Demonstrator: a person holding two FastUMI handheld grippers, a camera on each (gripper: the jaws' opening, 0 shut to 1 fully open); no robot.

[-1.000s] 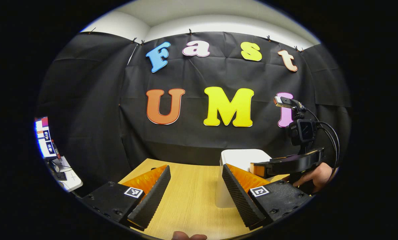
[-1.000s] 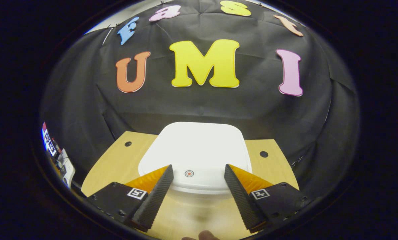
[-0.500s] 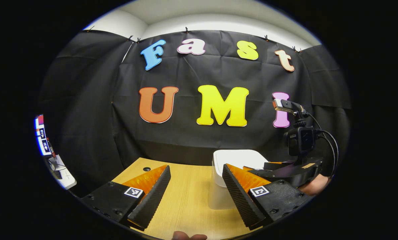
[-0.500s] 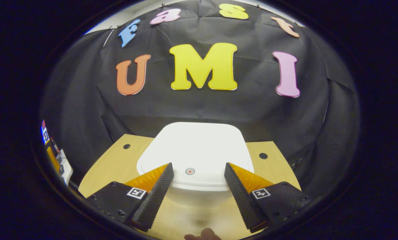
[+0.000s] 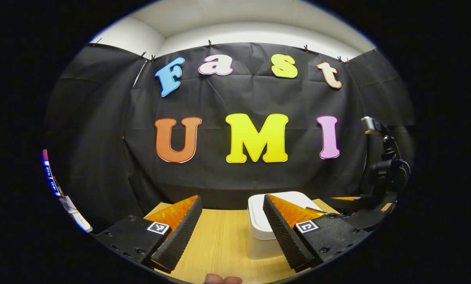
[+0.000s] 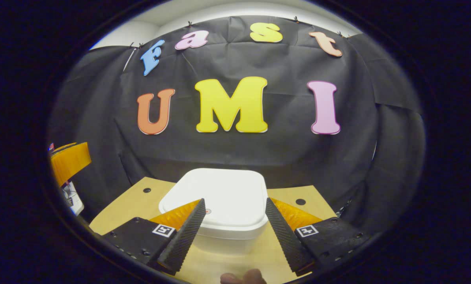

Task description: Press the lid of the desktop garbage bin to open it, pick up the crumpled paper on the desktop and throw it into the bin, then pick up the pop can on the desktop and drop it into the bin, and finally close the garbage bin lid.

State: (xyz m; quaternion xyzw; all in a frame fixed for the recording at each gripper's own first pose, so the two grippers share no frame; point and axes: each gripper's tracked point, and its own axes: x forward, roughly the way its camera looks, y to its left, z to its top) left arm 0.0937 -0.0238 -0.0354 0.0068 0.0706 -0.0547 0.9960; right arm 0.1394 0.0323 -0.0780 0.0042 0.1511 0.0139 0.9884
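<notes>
Your right gripper (image 6: 233,230), jaws wide and empty, could miss the bin lid (image 6: 215,197) button if it drifts sideways.

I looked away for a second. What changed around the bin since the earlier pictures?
The right gripper drew back from the bin, jaws open throughout. The left gripper backed off too. The lid stayed shut; nothing was grasped or released.

Black screwed gripper bodies (image 5: 137,238), square markers (image 5: 158,227)
</notes>
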